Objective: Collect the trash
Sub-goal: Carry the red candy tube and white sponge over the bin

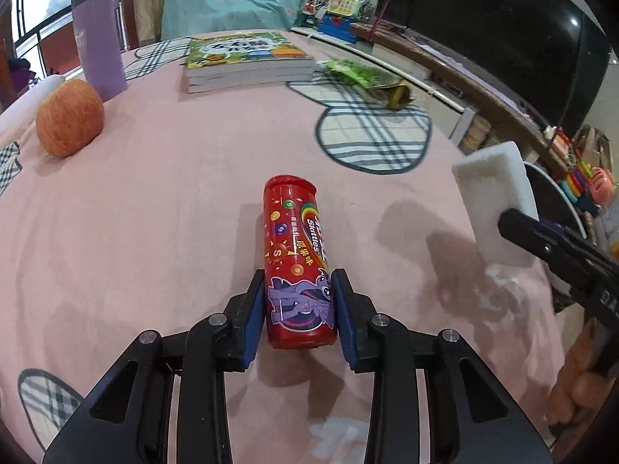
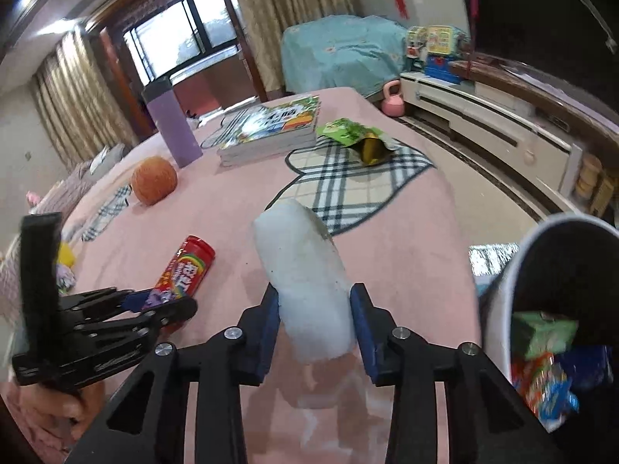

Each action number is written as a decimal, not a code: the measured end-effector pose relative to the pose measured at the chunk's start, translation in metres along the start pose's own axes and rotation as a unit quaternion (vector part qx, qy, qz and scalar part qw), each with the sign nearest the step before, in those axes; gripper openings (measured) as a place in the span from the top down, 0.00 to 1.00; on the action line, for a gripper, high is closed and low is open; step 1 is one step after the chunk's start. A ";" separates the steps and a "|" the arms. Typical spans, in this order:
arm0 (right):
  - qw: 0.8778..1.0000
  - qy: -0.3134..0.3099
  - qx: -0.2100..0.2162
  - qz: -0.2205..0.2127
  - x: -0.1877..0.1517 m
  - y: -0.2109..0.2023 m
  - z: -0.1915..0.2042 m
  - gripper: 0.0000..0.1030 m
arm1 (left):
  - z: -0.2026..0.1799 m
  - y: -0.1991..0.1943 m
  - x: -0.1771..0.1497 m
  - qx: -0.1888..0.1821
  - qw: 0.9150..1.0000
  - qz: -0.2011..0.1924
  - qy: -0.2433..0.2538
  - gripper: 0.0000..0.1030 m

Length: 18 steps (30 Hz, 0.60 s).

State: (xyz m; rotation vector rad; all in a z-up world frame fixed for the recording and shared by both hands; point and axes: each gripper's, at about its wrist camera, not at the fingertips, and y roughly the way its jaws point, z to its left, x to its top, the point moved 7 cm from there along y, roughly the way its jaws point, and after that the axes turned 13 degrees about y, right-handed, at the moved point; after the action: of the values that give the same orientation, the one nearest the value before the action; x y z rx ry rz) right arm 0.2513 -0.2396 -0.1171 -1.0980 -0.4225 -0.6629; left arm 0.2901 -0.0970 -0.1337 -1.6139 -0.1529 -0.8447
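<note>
A red Skittles tube point(image 1: 294, 239) lies on the pink tablecloth point(image 1: 174, 193), and my left gripper point(image 1: 298, 282) is shut on its near end, blue pads pressed to both sides. The same tube point(image 2: 189, 266) and left gripper point(image 2: 166, 301) show at the left of the right wrist view. My right gripper point(image 2: 315, 297) is shut on a white foam block point(image 2: 301, 263), held just above the cloth; the block point(image 1: 495, 193) also shows at the right of the left wrist view. A white-rimmed bin point(image 2: 514, 270) at the table's right edge holds several wrappers. A green snack bag point(image 2: 356, 135) lies farther back.
An apple point(image 1: 69, 116), a purple bottle point(image 1: 98, 38) and a stack of books point(image 1: 247, 62) stand at the far side of the table. A low white cabinet point(image 2: 483, 116) with toys runs along the right. A person's hand point(image 2: 50, 406) holds the left gripper.
</note>
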 end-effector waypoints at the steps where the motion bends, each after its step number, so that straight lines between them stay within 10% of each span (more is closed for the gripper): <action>1: 1.000 0.005 0.002 -0.005 -0.002 -0.008 -0.001 0.65 | -0.005 -0.003 -0.001 0.000 1.000 -0.003 0.005 0.70; 18: 0.995 0.073 0.009 -0.067 -0.032 -0.107 -0.036 0.66 | -0.118 -0.056 -0.006 -0.060 0.994 -0.037 0.090 0.72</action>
State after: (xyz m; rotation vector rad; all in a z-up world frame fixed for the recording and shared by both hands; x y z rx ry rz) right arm 0.1550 -0.2953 -0.0789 -1.0016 -0.3769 -0.8506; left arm 0.2046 -0.1878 -0.0943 -1.6425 -0.0351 -1.0680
